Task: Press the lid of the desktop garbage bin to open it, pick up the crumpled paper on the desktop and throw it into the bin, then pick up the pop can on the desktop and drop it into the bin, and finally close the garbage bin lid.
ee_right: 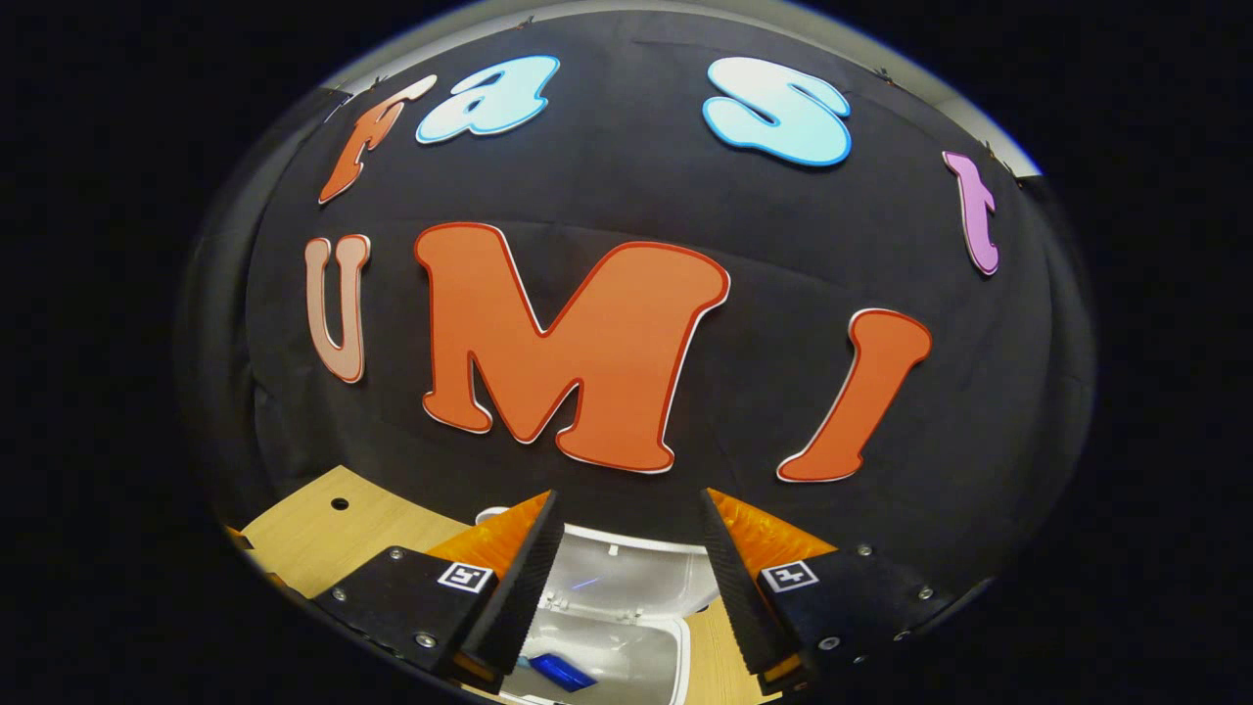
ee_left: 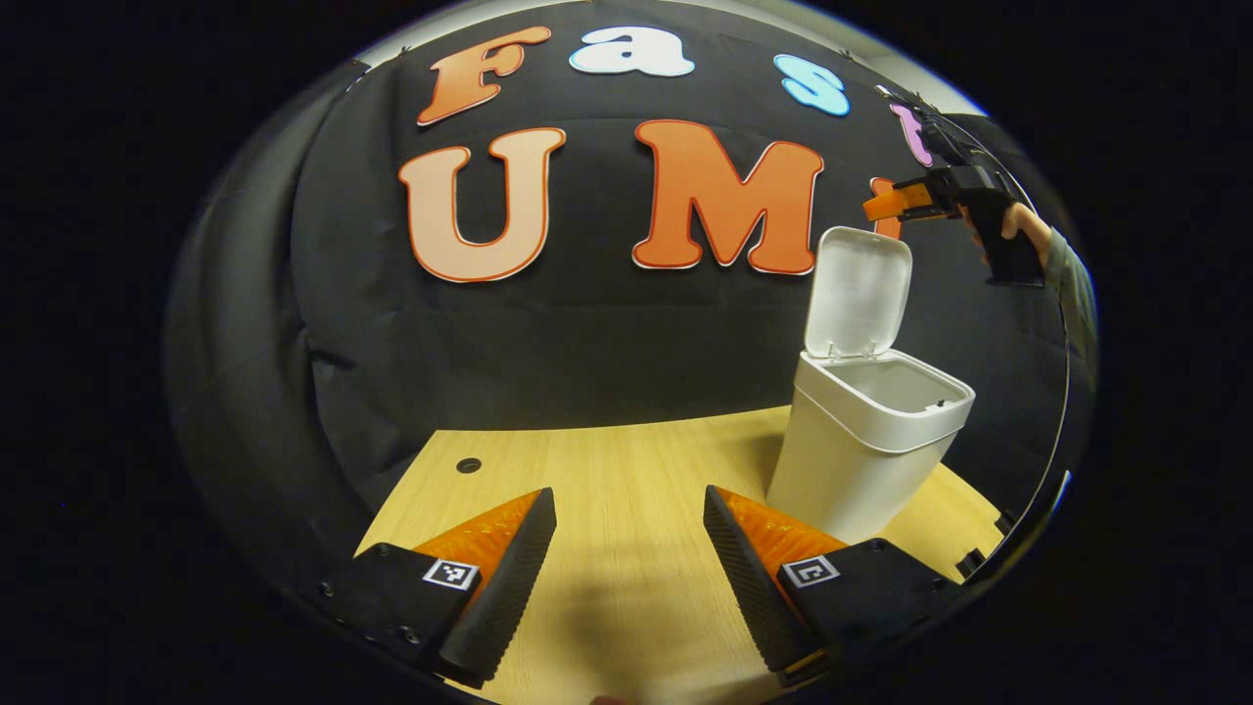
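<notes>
Across the lower half of the left gripper view runs the wooden table (ee_left: 626,470), and at about four o'clock on it stands the white bin (ee_left: 861,441) with its lid (ee_left: 859,292) swung upright on the back hinge, so the mouth is free to take whatever is dropped. Up at two o'clock, above and behind that lid, the right gripper (ee_left: 881,204) is held by a hand (ee_left: 1023,227), placed high, I judge, so that anything let go would fall straight in or so that it can come down on the lid. Its own view looks down into the open bin (ee_right: 626,627), where a small blue thing (ee_right: 560,672) lies at six o'clock; it may be the can, though too little shows to be sure. That gripper's fingers stand apart with nothing between them. The left gripper (ee_left: 629,548) hangs low over bare wood at six o'clock, likewise spread and empty. Crumpled paper I cannot make out. The lid being up, closing it remains.
</notes>
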